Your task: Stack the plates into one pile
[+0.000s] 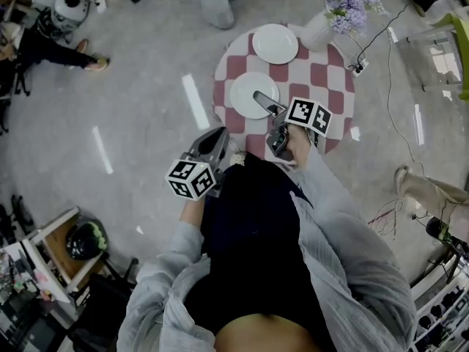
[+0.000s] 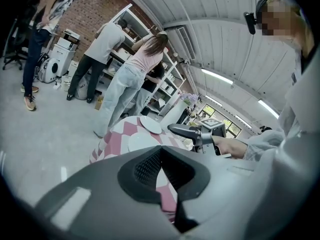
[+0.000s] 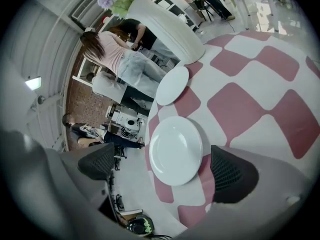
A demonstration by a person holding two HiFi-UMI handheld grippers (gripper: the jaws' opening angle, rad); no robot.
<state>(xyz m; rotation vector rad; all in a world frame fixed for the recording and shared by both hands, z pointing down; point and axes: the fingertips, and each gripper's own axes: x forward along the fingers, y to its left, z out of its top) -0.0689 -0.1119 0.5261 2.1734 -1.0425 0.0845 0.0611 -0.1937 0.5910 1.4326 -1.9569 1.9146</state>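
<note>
The near plate is lying flat at about 8 o'clock on the round table, well apart from the far plate, which is sitting near the 12 o'clock edge. Both are looking like glazed white crockery to me: stiff, fairly light, slick on the face and liable to chip if dropped onto each other. I am judging the rim to be the place to pinch, one pad above and one slid beneath, keeping the plate level on the way over. The right gripper is hanging over the near plate with its jaws spread wide, framing the plate between its pads but pressing on nothing. The left gripper is waiting off the table's 7 o'clock edge, jaws closed together and empty. A white vase of lilac flowers is crowding the far plate from 1 o'clock. From above, one jaw is covering part of the near plate's rim, and I am not managing to tell whether it is touching the plate or floating just over it. How much lip is standing clear of the checked cloth is hidden too.
</note>
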